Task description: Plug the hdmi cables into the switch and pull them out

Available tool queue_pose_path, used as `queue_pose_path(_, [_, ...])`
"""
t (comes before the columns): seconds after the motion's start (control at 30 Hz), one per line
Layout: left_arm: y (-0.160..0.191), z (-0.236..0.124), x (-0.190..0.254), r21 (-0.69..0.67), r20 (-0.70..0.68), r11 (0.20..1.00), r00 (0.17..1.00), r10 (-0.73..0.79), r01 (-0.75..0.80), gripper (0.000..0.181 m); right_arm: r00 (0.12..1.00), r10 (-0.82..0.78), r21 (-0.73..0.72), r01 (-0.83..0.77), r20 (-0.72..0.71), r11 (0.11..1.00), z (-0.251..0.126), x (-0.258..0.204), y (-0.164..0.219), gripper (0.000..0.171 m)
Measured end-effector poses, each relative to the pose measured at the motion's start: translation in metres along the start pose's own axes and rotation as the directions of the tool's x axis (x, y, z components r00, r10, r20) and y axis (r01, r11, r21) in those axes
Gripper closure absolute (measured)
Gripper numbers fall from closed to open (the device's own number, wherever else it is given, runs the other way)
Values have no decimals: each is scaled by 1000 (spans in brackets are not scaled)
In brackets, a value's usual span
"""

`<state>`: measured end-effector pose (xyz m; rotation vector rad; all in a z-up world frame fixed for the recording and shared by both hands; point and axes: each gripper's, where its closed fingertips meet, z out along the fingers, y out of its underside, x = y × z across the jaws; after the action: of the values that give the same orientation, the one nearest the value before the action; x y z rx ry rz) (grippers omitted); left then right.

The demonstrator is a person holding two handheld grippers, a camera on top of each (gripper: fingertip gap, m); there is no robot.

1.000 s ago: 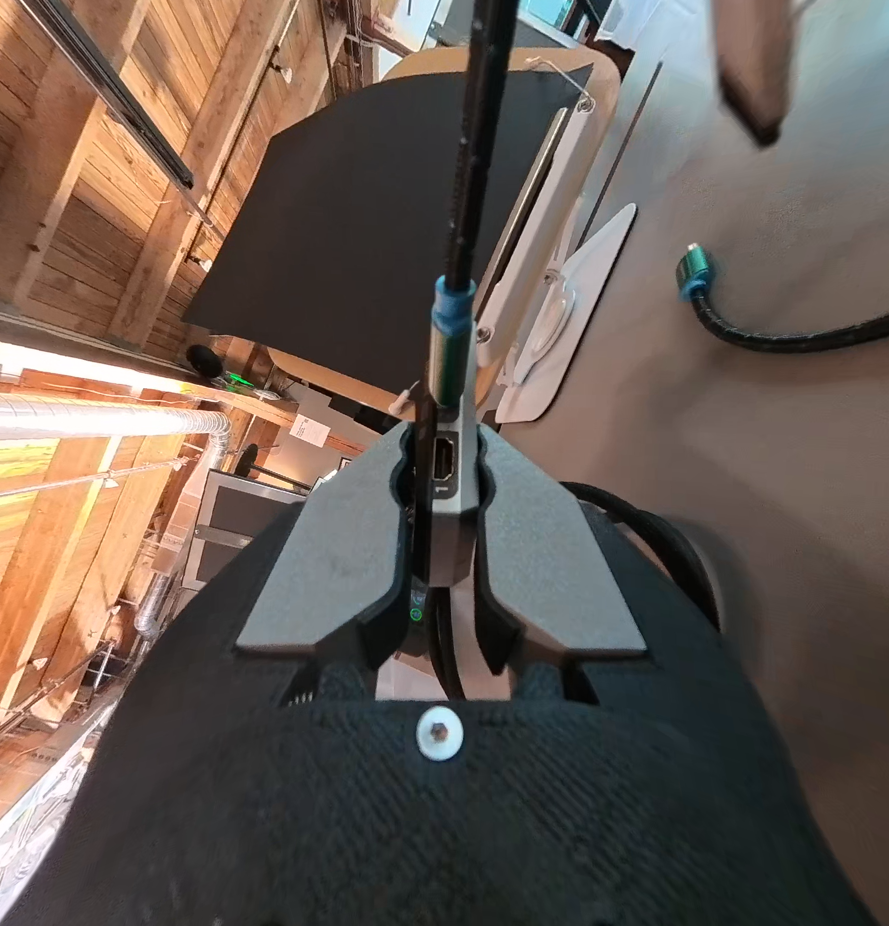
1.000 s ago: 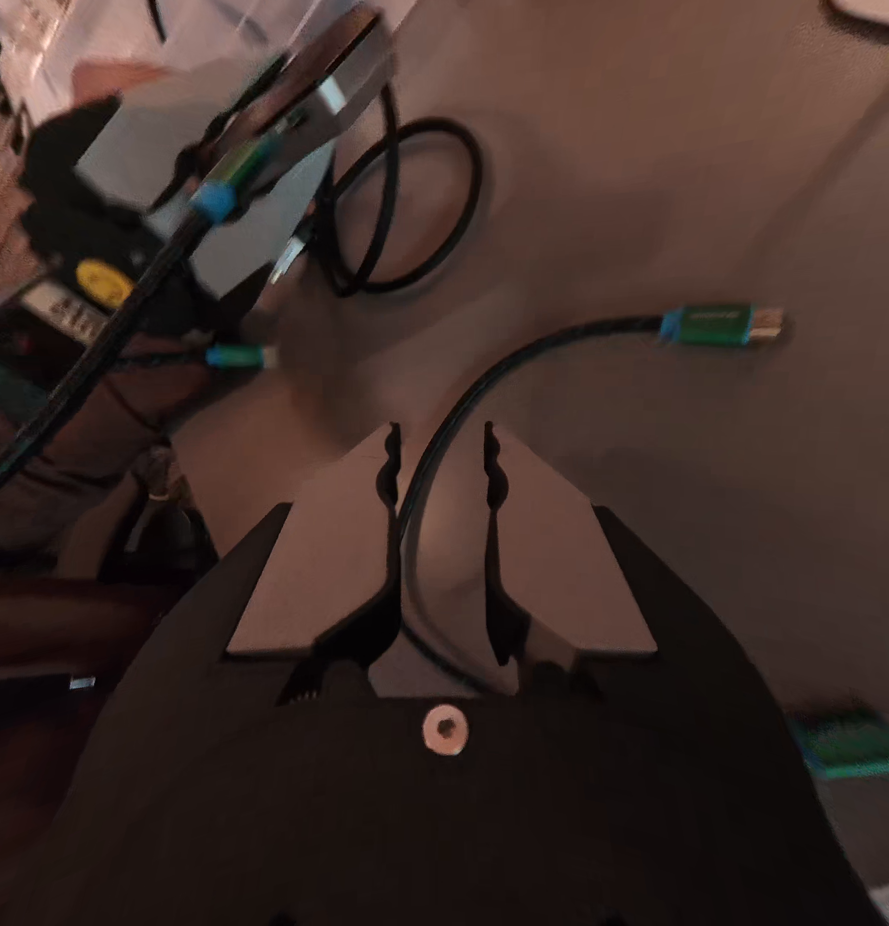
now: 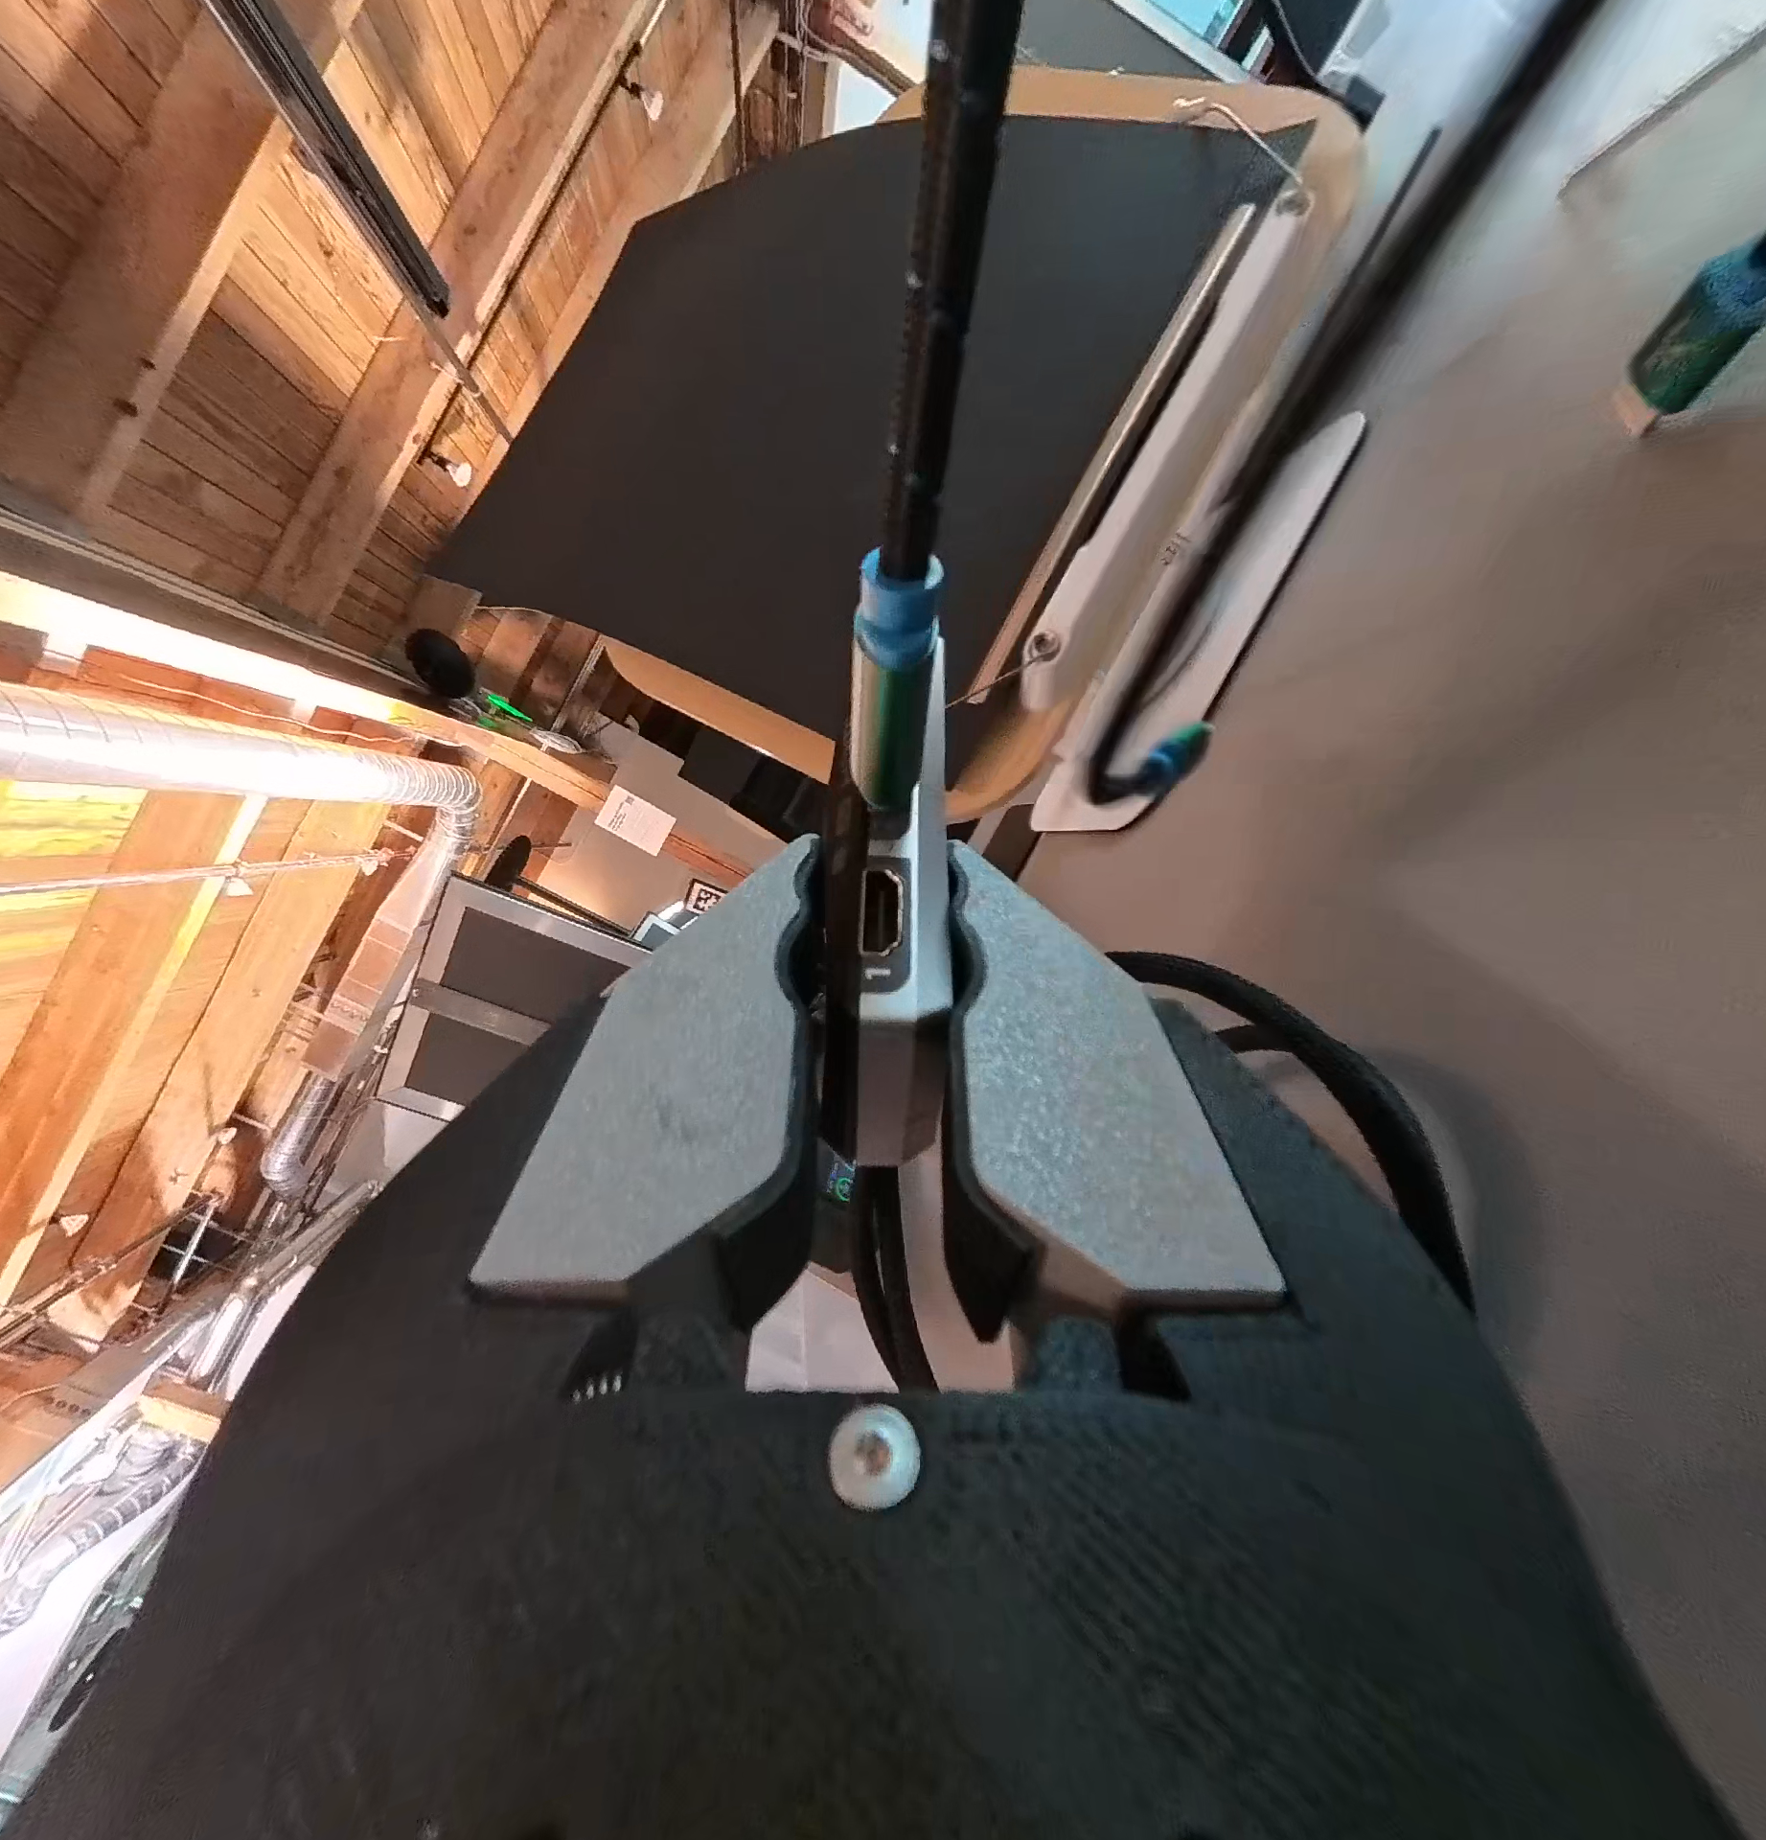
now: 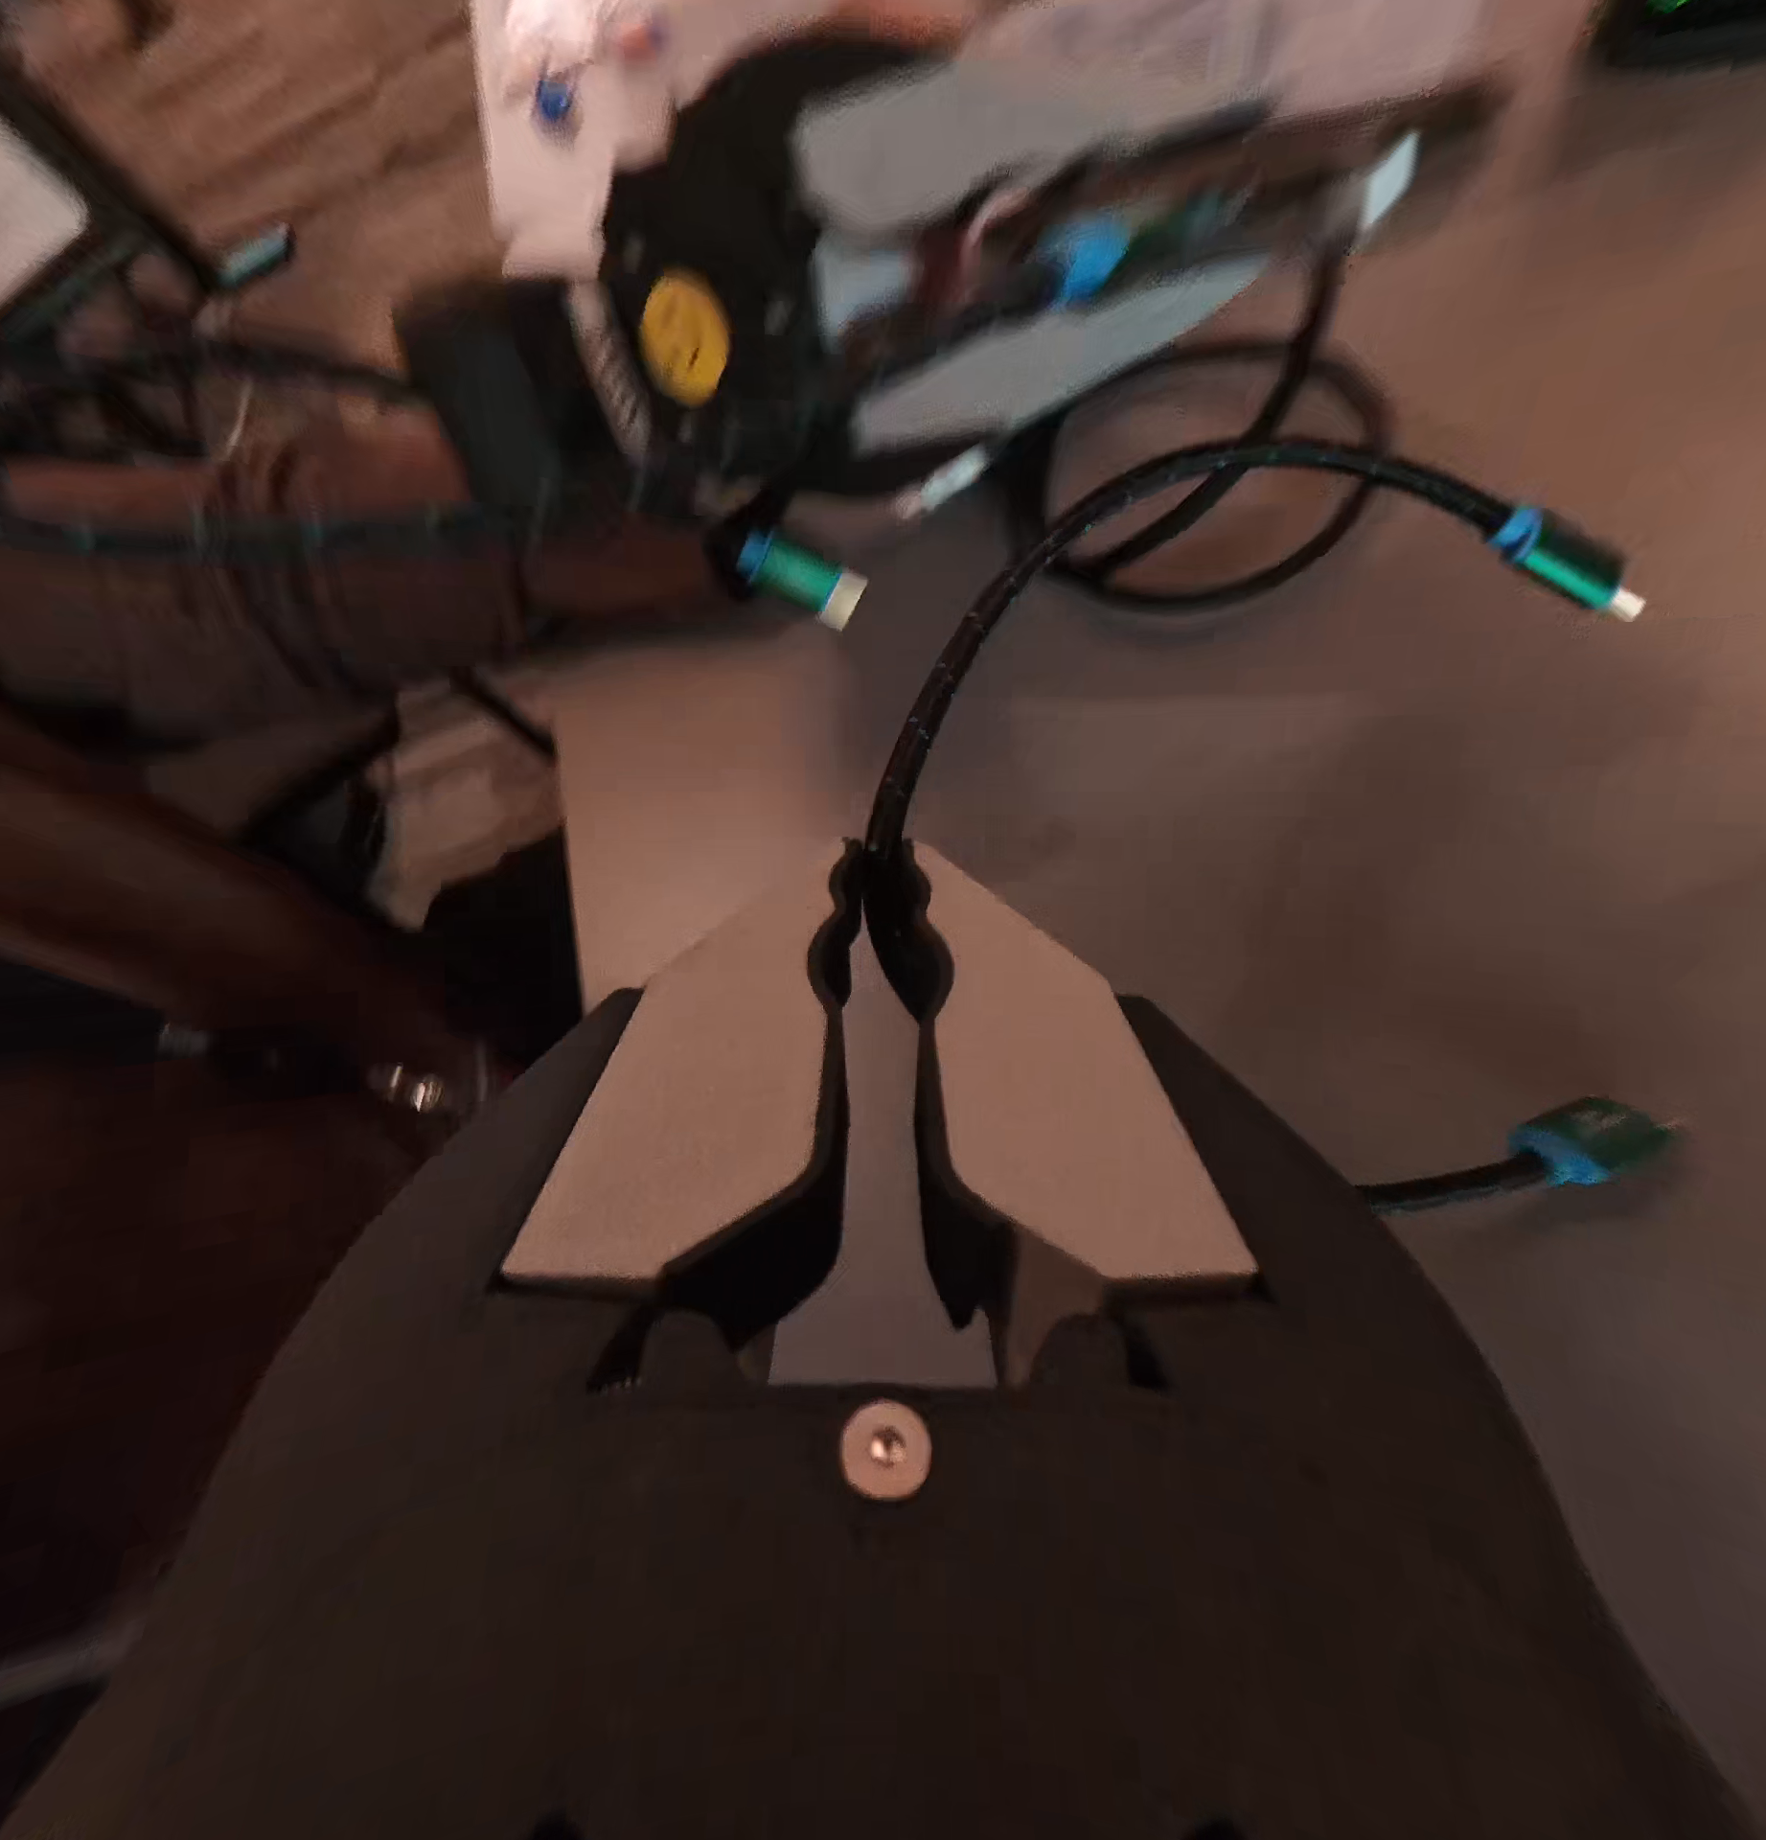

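My left gripper is shut on the silver HDMI switch and holds it on edge above the table. One green-and-blue HDMI plug sits in the switch's far port. The nearer port is empty. My right gripper is shut on a black braided cable well behind its green plug, which hangs free over the table. The left gripper with the switch shows blurred at the top of the right wrist view. A blurred green plug shows at the upper right of the left wrist view.
Two more loose green plugs lie on the grey table, along with a coiled black cable. A black monitor on a white stand base stands behind. A further plug lies by the base. My right fingertips sit around 15 cm from my left ones.
My right gripper, open around the cable a second ago, has shut on it and lifted it. Its plug has left the table. My left gripper still holds the switch.
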<state>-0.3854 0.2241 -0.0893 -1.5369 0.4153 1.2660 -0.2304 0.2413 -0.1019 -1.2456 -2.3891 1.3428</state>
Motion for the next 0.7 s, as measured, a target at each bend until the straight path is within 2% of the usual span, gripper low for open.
queue_pose_path(0.03, [0,0,-1,2,3,1000,1000,-1,1,161,999,-18,-53,20,37,998,2,-9,18,168])
queue_pose_path(0.13, [-1,-1,-2,3,5,1000,1000,-5,5,161,996,-28,-236,47,86,971,6,-23,83,167])
queue_pose_path(0.2, [0,0,0,3,-3,1000,1000,-3,3,161,999,31,-331,-23,19,943,4,-16,116,163])
queue_pose_path(0.27, [-2,0,3,9,-14,1000,1000,8,-8,161,992,89,-370,-115,-88,922,-3,-7,131,157])
queue_pose_path(0.33, [-5,0,8,23,-27,999,999,24,-24,161,960,107,-350,-197,-259,916,-15,12,130,157])
queue_pose_path(0.43, [-7,-1,13,35,-41,998,998,48,-47,161,884,174,-194,-280,-434,940,-24,40,104,148])
queue_pose_path(0.57, [-13,-3,26,77,-74,994,993,89,-83,162,787,238,-35,-312,-570,949,-17,87,80,136])
queue_pose_path(0.7, [-13,-2,36,83,-107,989,986,128,-120,162,684,248,6,-336,-686,942,-9,141,83,127])
